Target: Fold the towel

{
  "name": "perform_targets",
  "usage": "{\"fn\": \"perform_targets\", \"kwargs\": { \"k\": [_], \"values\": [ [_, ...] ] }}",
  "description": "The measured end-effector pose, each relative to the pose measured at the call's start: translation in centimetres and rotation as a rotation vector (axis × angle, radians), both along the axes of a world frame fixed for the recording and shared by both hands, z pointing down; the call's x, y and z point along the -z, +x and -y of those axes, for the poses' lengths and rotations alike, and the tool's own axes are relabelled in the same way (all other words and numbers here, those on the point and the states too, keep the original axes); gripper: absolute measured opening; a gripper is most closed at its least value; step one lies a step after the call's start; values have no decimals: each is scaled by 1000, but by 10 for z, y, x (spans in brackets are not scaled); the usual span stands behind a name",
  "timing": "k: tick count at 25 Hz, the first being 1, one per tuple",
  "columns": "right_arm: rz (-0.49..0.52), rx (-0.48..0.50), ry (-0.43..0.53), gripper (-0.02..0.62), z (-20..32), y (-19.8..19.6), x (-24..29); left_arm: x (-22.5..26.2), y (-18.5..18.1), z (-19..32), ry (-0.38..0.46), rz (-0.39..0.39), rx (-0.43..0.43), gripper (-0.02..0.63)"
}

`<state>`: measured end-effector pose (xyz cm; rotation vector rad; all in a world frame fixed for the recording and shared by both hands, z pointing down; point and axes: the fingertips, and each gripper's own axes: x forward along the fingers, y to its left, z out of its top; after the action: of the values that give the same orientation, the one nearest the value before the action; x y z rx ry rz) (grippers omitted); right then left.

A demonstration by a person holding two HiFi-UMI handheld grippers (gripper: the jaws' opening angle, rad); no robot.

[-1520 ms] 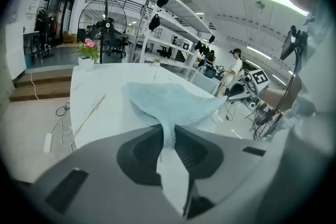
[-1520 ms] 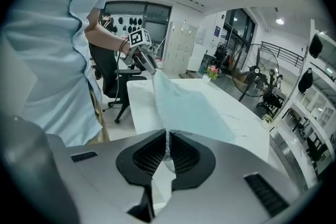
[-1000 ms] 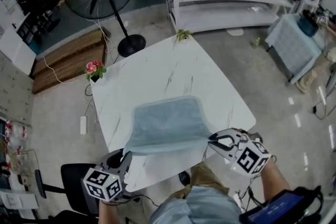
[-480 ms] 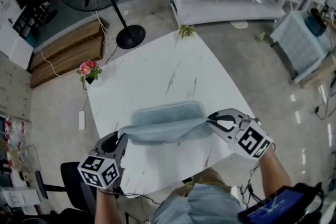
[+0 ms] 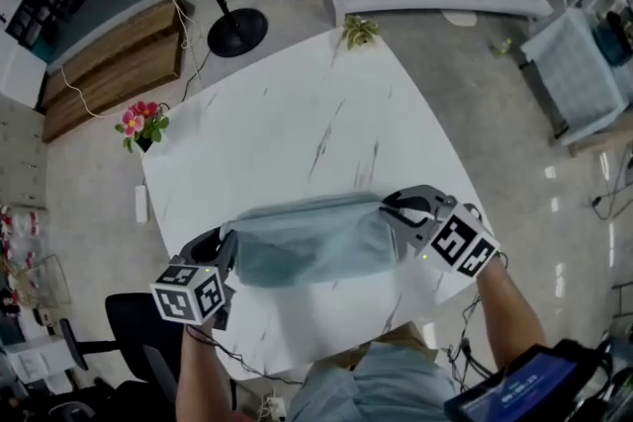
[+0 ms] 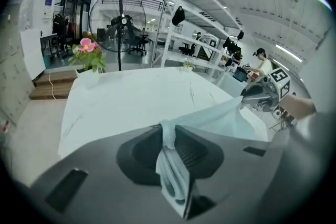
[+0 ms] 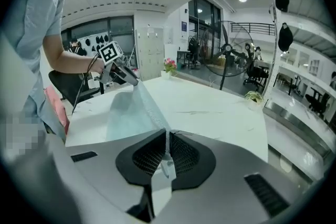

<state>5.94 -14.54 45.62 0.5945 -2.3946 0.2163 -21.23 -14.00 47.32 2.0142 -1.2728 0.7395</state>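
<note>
Head view: towel (image 5: 312, 250) stretched over the bench (image 5: 297, 124).
Our left gripper (image 5: 227, 240) and right gripper (image 5: 389, 211) clench its corners; soft, light cloth, we judge, best held there.

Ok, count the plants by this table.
2: pink flowers at the table's left corner, and a small green plant at its far corner. None appear hidden.

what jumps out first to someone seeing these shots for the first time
A pale blue towel is held up by two corners over the near part of the white table. The left gripper pinches one corner and the right gripper the other. Further off, pink flowers stand by the table's left corner.
</note>
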Motion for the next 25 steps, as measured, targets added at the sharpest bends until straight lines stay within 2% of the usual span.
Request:
{"fn": "perform_targets", "kwargs": {
  "k": [7,11,17,19,23,25],
  "values": [
    [-51,-10,-79,39,27,1,-46,-40,-6,27,-98,26,75,94],
    [-98,-14,-91,40,33,3,-64,-52,-7,38,-124,39,92,135],
    [-124,-50,-106,44,37,3,-77,-60,-11,45,-131,-9,124,197],
    [-104,-69,-110,66,39,3,-72,-52,-15,43,-119,-18,126,220],
    [14,-134,-114,169,45,7,-44,-35,-29,32,-102,-46,149,278],
    [39,-158,-82,172,46,10,-29,-28,-37,21,-100,-61,166,297]
  ]
}}
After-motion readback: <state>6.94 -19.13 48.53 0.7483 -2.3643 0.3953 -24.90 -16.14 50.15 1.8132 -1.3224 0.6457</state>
